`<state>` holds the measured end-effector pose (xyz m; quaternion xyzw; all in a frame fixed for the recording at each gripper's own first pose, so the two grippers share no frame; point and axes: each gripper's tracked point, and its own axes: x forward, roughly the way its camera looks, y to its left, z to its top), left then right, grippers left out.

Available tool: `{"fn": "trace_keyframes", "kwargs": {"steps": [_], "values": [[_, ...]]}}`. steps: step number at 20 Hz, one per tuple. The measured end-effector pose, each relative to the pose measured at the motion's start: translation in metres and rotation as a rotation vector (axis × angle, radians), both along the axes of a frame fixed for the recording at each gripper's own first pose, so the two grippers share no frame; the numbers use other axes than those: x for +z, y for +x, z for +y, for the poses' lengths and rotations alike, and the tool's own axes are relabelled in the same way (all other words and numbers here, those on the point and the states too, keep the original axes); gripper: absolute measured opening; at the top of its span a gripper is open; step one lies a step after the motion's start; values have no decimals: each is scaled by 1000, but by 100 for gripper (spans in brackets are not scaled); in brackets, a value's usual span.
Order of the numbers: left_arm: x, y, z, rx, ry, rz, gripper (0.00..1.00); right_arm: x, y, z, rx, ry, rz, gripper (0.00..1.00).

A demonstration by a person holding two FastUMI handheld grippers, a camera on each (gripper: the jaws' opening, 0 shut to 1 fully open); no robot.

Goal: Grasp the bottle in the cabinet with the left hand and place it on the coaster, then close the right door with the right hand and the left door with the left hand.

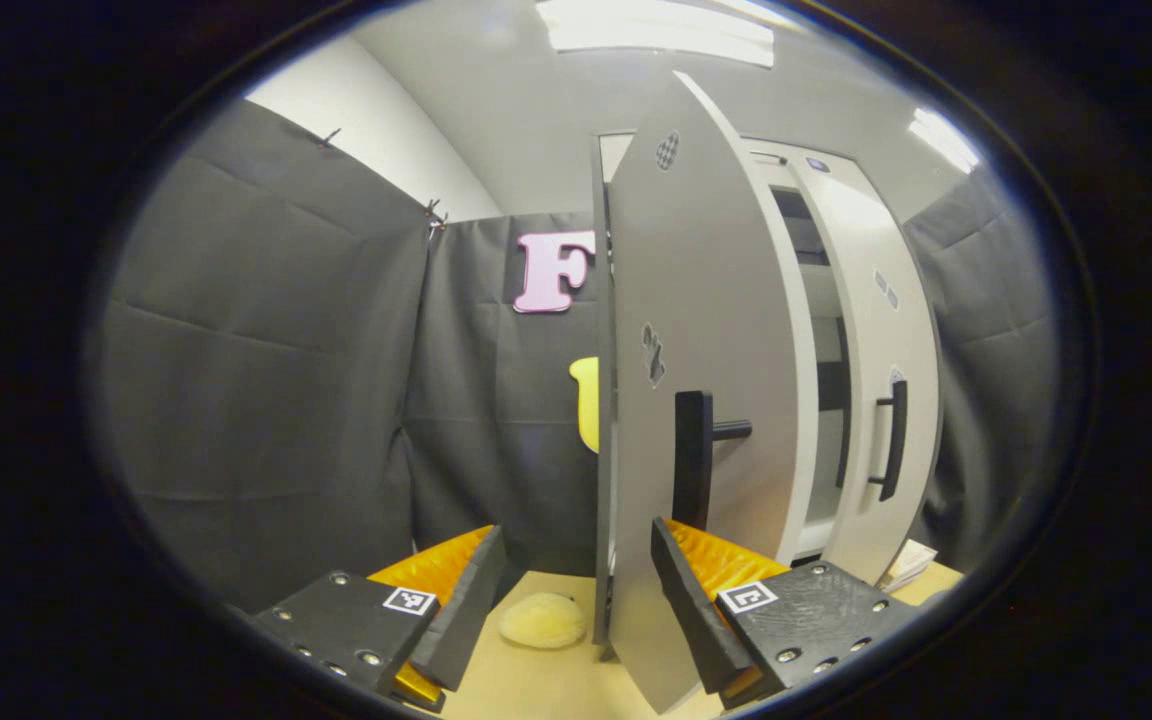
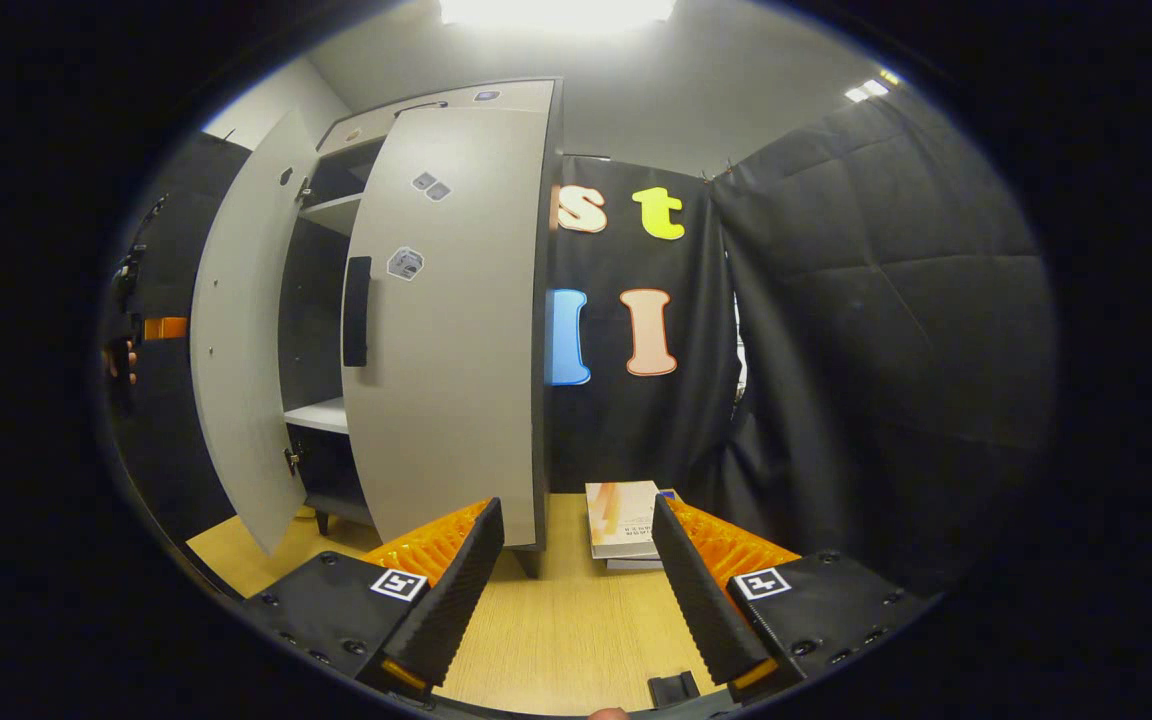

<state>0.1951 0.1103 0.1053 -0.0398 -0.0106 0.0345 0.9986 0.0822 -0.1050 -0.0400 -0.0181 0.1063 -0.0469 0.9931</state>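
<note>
In the left gripper view my left gripper (image 1: pixel 576 620) is open and holds nothing. The cabinet's left door (image 1: pixel 706 350) stands wide open just ahead of it, nearly edge-on, its black handle (image 1: pixel 693 460) just above one fingertip. A pale round coaster (image 1: pixel 541 620) lies on the table past the fingers. Farther off, the right door (image 1: pixel 876 380) is ajar, with its handle (image 1: pixel 893 440) facing me. In the right gripper view my right gripper (image 2: pixel 576 590) is open over the table, facing the right door (image 2: pixel 446 320) and its handle (image 2: pixel 357 310). The left door (image 2: pixel 236 330) swings out beside it.
Shelves (image 2: pixel 321 415) show in the gap between the doors. A stack of books (image 2: pixel 624 520) lies on the wooden table (image 2: pixel 556 640) right of the cabinet. A hand with the other gripper (image 2: pixel 136 335) shows behind the left door. Black cloth walls close in all around.
</note>
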Motion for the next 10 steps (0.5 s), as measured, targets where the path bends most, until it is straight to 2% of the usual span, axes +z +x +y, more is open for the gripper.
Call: {"fn": "trace_keyframes", "kwargs": {"steps": [9,10], "values": [[-5,30,-76,-94,-33,-7,88,5,-11,-21,-32,-20,-11,96],[-5,35,-88,-111,-37,-8,85,4,-13,-24,-37,-19,-8,96]]}}
